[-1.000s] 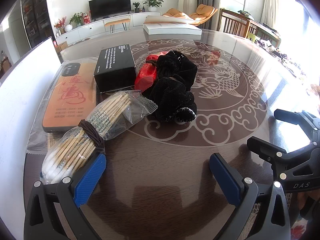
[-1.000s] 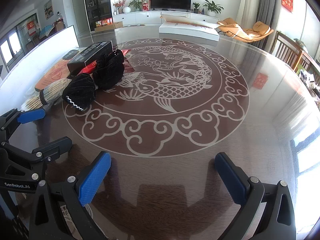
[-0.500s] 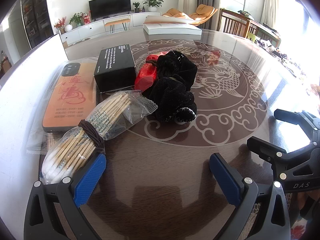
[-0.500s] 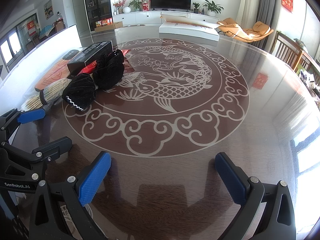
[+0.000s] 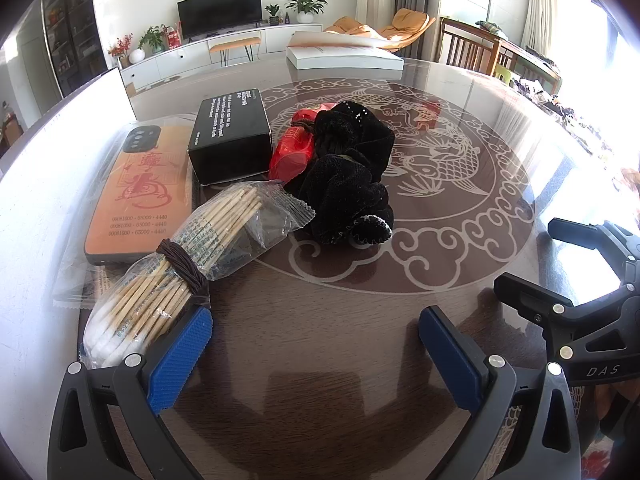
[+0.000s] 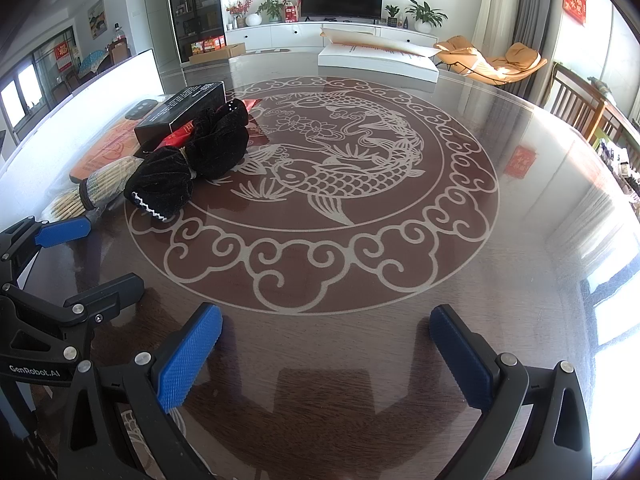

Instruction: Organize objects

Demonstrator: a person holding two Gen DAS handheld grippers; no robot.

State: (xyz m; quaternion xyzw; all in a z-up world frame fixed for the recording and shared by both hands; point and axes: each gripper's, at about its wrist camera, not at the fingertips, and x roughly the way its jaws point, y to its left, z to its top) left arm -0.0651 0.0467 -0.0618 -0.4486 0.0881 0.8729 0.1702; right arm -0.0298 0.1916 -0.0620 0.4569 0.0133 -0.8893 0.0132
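Note:
A pile lies on the left of a round glass-topped table (image 5: 320, 360): a bag of cotton swabs (image 5: 172, 276) tied with a brown band, an orange phone case (image 5: 140, 188) in clear wrap, a black box (image 5: 230, 136), a red packet (image 5: 294, 150) and a black velvet scrunchie bundle (image 5: 348, 184). My left gripper (image 5: 316, 344) is open just in front of the pile, its left finger beside the swab bag. My right gripper (image 6: 326, 348) is open over bare table, to the right of the left one, with the scrunchie bundle (image 6: 192, 160) far ahead on its left.
A white board (image 5: 60, 128) stands along the table's left side. A white flat box (image 5: 344, 54) sits at the far edge. A small red card (image 6: 520, 162) lies at the right. Chairs stand beyond the table's right rim.

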